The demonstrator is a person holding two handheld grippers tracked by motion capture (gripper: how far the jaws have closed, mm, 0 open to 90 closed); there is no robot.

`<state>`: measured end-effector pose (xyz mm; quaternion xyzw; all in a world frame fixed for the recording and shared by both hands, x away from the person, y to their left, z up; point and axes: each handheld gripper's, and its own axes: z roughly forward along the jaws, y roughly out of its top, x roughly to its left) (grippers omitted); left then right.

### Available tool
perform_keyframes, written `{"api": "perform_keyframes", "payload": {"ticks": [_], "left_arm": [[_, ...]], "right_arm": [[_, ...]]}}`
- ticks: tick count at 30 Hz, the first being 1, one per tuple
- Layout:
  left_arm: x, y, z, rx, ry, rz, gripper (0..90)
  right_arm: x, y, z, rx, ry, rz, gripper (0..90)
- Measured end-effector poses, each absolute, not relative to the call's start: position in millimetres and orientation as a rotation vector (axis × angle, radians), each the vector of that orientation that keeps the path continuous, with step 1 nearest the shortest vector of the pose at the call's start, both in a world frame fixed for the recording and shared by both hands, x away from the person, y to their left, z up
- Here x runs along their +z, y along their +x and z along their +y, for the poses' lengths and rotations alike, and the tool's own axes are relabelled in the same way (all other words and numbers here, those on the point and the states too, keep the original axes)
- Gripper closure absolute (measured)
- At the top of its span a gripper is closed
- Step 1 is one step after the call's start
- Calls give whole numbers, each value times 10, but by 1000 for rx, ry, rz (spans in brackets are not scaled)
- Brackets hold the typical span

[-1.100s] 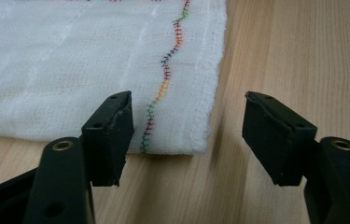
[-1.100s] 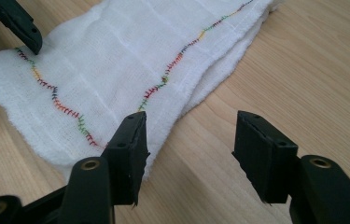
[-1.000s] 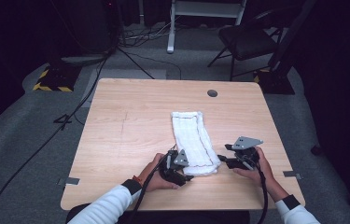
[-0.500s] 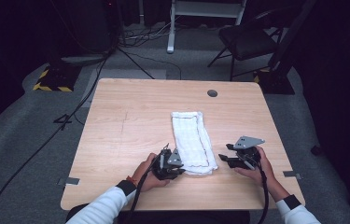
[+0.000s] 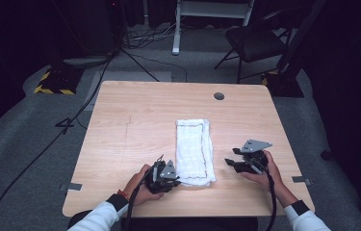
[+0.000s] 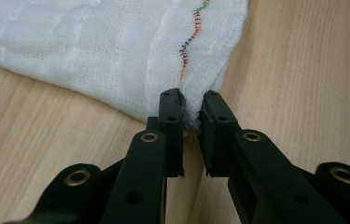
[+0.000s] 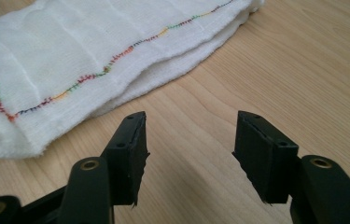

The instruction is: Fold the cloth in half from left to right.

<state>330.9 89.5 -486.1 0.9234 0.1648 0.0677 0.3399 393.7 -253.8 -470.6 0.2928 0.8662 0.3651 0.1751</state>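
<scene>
Table point(image 5: 135, 120) first: pale wood, with the folded white towel point(image 5: 195, 150) lying lengthwise right of its middle, reaching to near the near edge. We judge the work to be folding this towel, and it looks partway done: the cloth already lies as a narrow strip of several layers, its coloured stitching point(image 7: 88, 77) running along one hem, and a further fold seems to be left.

We have the left gripper point(image 6: 191, 114) at the towel's near left corner, its jaws closed almost together with the layered edge pinched between them. The right gripper point(image 7: 189, 140) rests on the table just right of the towel's near end, apart from the cloth, its jaws spread wide with nothing between them. So only one corner is secured; we think the right one has yet to take the other.

No containers stand on the table. A small dark grommet point(image 5: 219, 96) sits near the far edge.
</scene>
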Motion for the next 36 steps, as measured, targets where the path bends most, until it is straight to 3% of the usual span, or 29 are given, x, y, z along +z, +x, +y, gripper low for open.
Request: {"api": "perform_keyframes", "payload": {"ticks": [3,19,36], "left_arm": [[-4872,3284,924,155,2388,449,766],[-4890,3241,960,179,2394,438,777],[-4895,3185,934,217,2398,432,760]], "right_arm": [[-4668,4011,-2498,1067,832,2447,450],[-4570,4770,-1999,1126,852,2453,371],[-4737,5241,-1758,1051,915,2462,390]]}}
